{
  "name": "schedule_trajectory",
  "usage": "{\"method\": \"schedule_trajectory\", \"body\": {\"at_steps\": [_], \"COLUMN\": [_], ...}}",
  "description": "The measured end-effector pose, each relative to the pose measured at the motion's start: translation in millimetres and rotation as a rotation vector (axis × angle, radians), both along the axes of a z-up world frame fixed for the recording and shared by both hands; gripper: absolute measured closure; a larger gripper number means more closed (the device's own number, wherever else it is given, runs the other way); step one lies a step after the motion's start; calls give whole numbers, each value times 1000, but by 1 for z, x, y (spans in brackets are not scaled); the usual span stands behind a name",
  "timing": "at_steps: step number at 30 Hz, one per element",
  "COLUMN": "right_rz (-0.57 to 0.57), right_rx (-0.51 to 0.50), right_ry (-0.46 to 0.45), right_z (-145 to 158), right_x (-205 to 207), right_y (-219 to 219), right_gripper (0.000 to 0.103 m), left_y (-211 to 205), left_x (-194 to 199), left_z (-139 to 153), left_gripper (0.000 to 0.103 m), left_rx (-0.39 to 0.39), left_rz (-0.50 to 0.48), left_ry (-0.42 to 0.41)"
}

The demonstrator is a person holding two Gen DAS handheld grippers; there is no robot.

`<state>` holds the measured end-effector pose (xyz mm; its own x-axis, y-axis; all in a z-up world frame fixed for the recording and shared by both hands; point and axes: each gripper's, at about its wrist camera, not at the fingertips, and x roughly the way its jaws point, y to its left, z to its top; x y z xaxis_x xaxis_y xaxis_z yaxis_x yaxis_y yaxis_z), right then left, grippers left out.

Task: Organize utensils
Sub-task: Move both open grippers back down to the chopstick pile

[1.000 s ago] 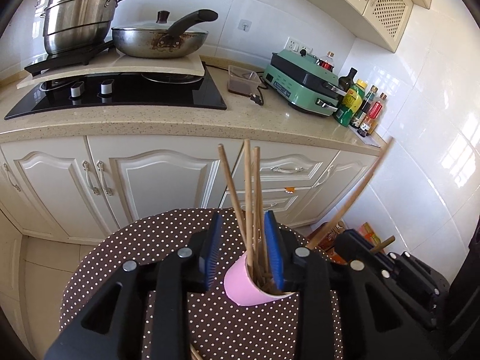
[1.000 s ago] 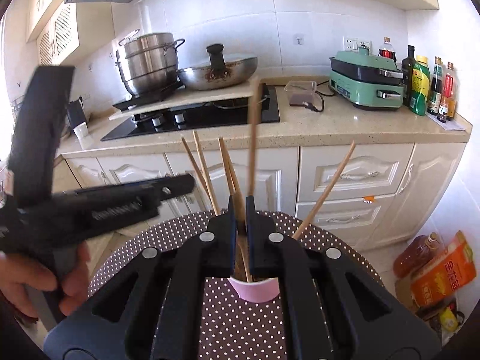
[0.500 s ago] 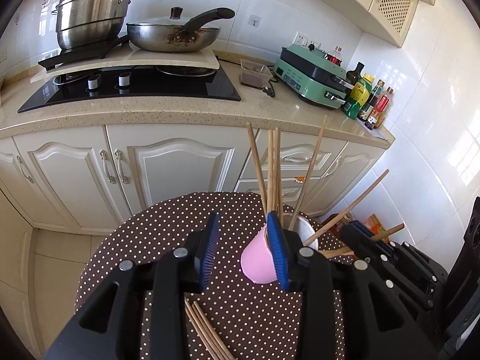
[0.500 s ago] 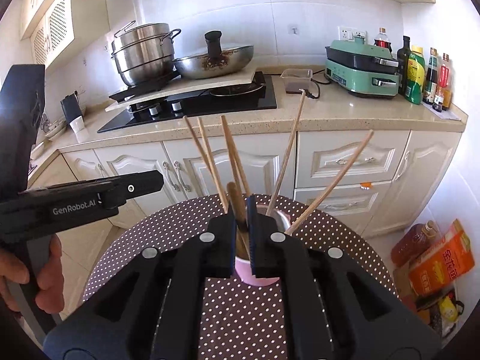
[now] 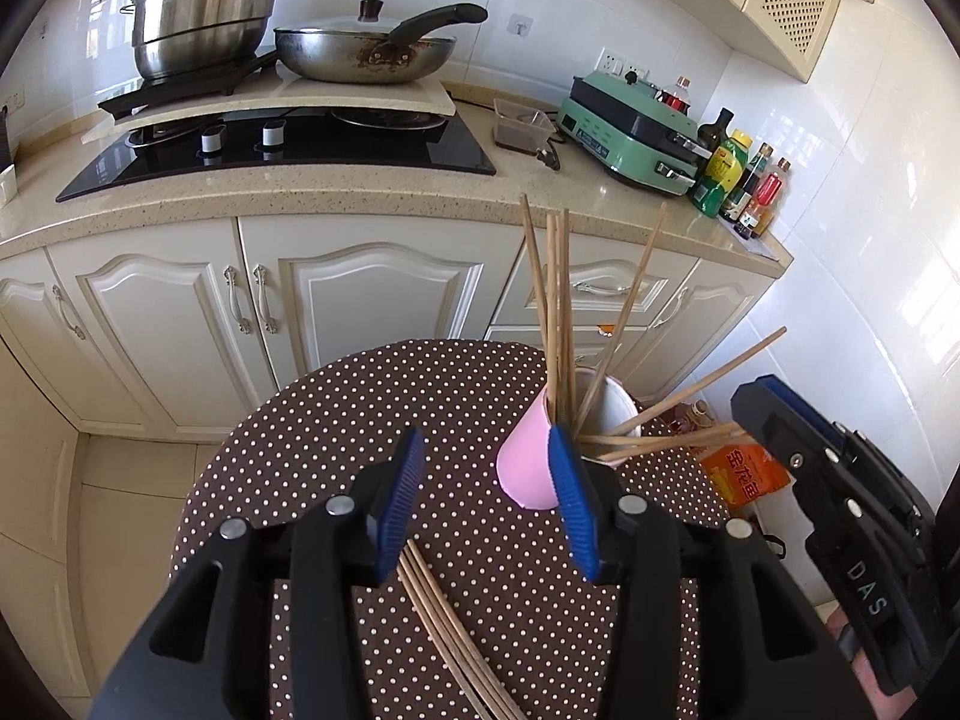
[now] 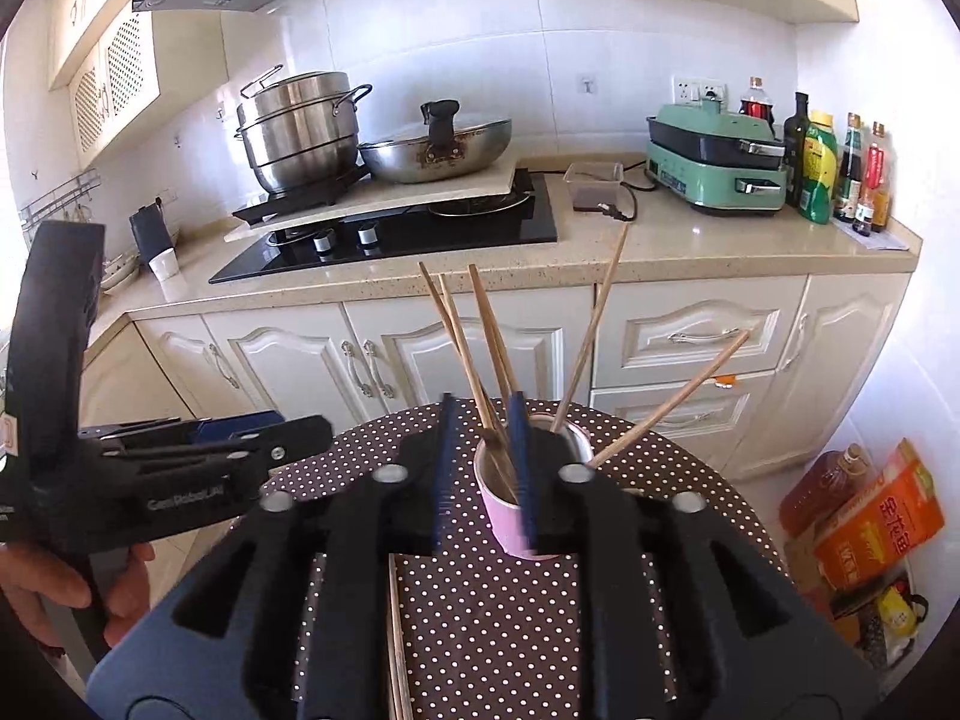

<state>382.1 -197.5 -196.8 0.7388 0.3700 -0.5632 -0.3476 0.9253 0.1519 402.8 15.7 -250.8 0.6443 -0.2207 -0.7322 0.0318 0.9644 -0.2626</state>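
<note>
Kitchen cabinets behind, we work at a round polka-dot surface (image 5: 360,420).
Largest to smallest: a pink cup (image 5: 528,468) stands on that surface, holding upright chopsticks (image 5: 555,324); loose chopsticks (image 5: 447,630) lie flat nearby. Our left claw (image 5: 489,504) has just been opening, spread and empty beside the cup; our right claw (image 6: 483,468) has just been opening too, parted around two sticks without pinching them.

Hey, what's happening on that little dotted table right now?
A person with a gripper in each hand is sorting chopsticks into a pink cup on the polka-dot table. The right gripper has just been opening, its jaws apart by the cup's rim. The left gripper has also been opening, gripping nothing. Several chopsticks stand in the cup; a loose bundle lies on the table.
</note>
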Motion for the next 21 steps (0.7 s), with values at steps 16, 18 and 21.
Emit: {"method": "schedule_trajectory", "body": {"at_steps": [16,18,21], "right_rz": [45,54,66], "right_rx": [-35,-35,-39], "right_ry": [56,85,146], "right_z": [-11,-21,-39], "right_x": [-49,-54,-57], "right_y": [2,4,6], "right_gripper": [60,60,60], "left_y": [20,19,16], "left_x": [-34,-37,-40], "left_z": [-35,-49,-71], "left_gripper": [60,60,60], "left_rx": [-29,-23,2], "left_rz": [42,45,46], "left_ry": [112,147,203]}}
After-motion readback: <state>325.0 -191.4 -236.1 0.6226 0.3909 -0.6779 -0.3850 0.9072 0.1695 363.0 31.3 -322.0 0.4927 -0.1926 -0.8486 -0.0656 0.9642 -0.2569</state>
